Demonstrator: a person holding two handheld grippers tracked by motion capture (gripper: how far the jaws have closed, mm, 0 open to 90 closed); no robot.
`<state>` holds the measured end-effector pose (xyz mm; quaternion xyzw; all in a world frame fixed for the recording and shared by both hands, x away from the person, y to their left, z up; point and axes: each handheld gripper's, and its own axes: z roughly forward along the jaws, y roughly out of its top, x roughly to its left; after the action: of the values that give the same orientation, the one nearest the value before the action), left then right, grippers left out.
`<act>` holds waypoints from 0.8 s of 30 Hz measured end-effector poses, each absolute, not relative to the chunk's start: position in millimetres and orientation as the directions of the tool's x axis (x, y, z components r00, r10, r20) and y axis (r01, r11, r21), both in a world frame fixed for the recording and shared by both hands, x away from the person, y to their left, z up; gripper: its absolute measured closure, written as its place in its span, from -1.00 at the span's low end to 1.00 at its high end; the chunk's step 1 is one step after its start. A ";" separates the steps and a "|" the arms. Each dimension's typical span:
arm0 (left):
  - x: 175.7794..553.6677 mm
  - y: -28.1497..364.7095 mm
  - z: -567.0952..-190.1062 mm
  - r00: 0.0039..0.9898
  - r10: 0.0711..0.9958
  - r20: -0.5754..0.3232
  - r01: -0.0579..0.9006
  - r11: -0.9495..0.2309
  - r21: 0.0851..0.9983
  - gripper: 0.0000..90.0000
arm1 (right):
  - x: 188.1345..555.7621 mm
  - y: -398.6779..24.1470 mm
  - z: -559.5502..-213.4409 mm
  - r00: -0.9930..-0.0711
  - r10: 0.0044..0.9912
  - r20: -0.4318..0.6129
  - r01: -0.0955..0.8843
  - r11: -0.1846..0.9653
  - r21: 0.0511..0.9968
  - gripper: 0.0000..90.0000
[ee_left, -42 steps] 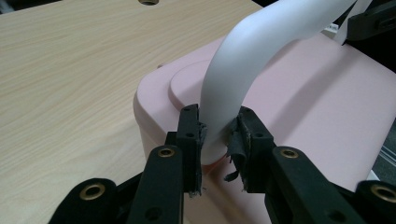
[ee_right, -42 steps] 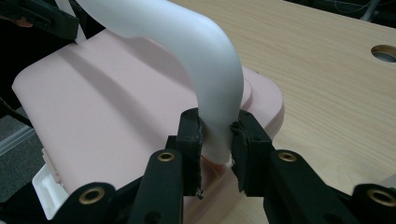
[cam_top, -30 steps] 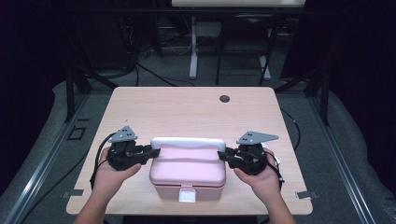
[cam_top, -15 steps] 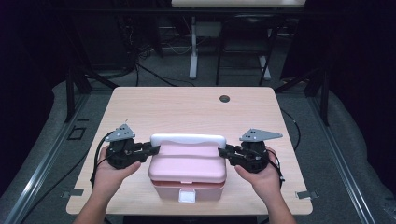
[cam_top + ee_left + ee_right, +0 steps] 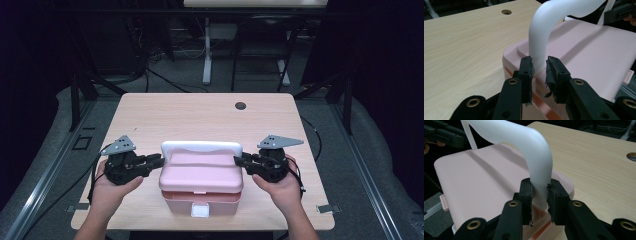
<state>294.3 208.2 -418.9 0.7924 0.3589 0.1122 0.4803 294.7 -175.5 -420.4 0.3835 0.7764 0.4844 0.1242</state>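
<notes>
My light wooden table (image 5: 200, 117) has a round grommet hole (image 5: 240, 106). Beyond it: dark room, grey floor (image 5: 190, 75), cables, white desk leg (image 5: 206, 55).

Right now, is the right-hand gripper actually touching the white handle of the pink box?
Touching. In the right gripper view, the right gripper has both pads pressed against the lower end of the white handle, no gap on either side.

A light wooden table (image 5: 200, 117) with rounded corners carries the load. A pink box (image 5: 200, 187) with a white handle (image 5: 201, 148) stands directly on it, near the front edge and about midway across. A small round cable hole (image 5: 240, 106) sits toward the far edge, right of centre, well apart from the box.
</notes>
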 end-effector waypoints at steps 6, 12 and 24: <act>289.3 210.8 -419.8 0.716 0.680 -0.160 0.463 -0.290 0.838 0.77 | 298.2 -178.0 -418.1 -0.678 0.708 0.199 0.479 0.220 0.850 0.65; 286.0 215.9 -422.3 0.711 0.684 -0.163 0.475 -0.297 0.829 0.91 | 301.1 -180.3 -416.3 -0.678 0.702 0.216 0.482 0.203 0.853 0.65; 281.7 214.4 -428.9 0.718 0.675 -0.168 0.485 -0.313 0.817 0.99 | 305.1 -183.2 -412.9 -0.680 0.694 0.237 0.484 0.182 0.856 0.65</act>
<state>281.7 214.4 -428.9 0.8036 0.3610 0.1029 0.4619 305.1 -183.2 -412.9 0.3867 0.7616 0.5096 0.1033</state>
